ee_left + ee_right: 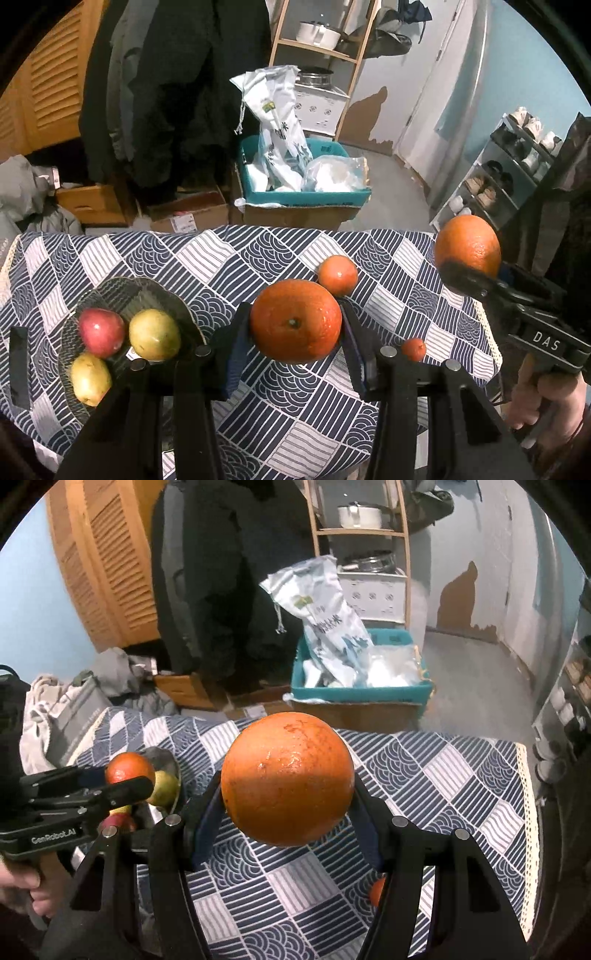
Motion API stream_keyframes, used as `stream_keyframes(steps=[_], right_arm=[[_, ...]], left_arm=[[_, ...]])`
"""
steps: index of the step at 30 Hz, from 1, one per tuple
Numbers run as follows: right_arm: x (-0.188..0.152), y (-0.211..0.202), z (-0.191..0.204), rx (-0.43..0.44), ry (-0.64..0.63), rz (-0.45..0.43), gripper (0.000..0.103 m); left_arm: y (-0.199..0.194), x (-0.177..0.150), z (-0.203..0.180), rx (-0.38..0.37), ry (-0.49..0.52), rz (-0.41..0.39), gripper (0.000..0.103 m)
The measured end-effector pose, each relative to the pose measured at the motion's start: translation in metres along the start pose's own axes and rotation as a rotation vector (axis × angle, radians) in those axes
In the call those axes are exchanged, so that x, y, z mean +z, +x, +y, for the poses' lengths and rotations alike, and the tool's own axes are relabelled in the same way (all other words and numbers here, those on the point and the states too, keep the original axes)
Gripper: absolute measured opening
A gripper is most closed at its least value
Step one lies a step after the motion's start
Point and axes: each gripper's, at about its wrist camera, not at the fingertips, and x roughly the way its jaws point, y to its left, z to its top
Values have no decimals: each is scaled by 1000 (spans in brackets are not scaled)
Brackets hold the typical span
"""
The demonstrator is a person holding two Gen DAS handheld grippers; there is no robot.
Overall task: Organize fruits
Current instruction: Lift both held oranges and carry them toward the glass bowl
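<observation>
My left gripper (293,312) is shut on a medium orange (295,332) and holds it above the blue-and-white patterned tablecloth (221,258). To the right, my right gripper (467,260) is shut on a larger orange (467,240), also in the air. The right wrist view shows that big orange (288,775) filling the right gripper (288,792), with the left gripper (125,777) and its orange (127,768) at the left. A dark glass plate (147,290) holds a red apple (101,332) and two yellow-green fruits. A mandarin (338,275) and a tiny tangerine (413,349) lie on the cloth.
Beyond the table's far edge a teal crate (303,192) with white bags sits on cardboard boxes. Dark coats (177,92) hang behind it, beside a wooden shelf (317,48) with a pot. A shoe rack (509,173) stands at the right. A hand (546,398) grips the right tool.
</observation>
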Motion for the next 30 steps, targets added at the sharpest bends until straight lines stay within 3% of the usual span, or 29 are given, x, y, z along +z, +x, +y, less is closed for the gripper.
stream_keyframes(steps=[15,30], right_arm=[[12,-4,38,70,-57,-21,64],[19,24,91,147,-122,16,64]], left_arm=[[-19,-1,25,31,-32,-21,47],[-31,-10,73,83,-107,-33,47]])
